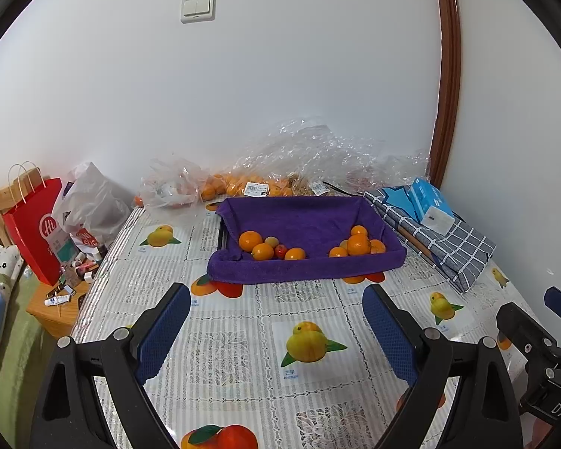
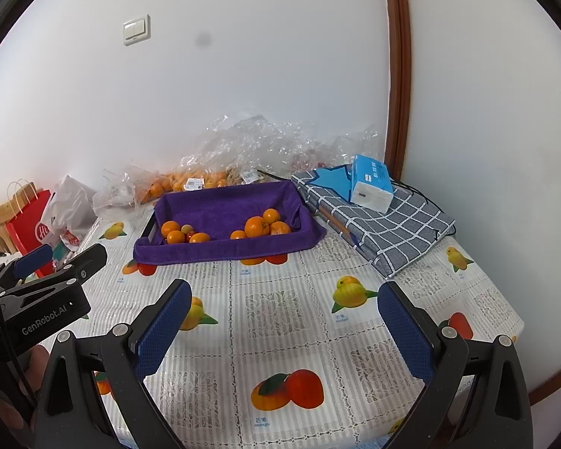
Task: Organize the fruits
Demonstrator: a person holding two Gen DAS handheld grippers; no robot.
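A tray lined with a purple towel [image 1: 299, 217] [image 2: 224, 202] sits at the back of the table. Inside it, a left cluster of oranges [image 1: 251, 241] [image 2: 171, 229] lies with a small red fruit [image 1: 280, 250] and a pale fruit [image 1: 271, 241]; a right cluster of oranges [image 1: 358, 244] [image 2: 257, 226] lies apart from it. My left gripper [image 1: 276, 299] is open and empty, in front of the tray. My right gripper [image 2: 284, 295] is open and empty, also short of the tray. The left gripper's body shows in the right wrist view [image 2: 48, 299].
Clear plastic bags with more oranges [image 1: 239, 183] [image 2: 183, 181] lie behind the tray by the wall. A folded checked cloth [image 1: 441, 239] [image 2: 385, 224] with a blue tissue pack [image 1: 430, 204] [image 2: 372, 183] lies right. A red paper bag [image 1: 33, 232] stands left of the table edge.
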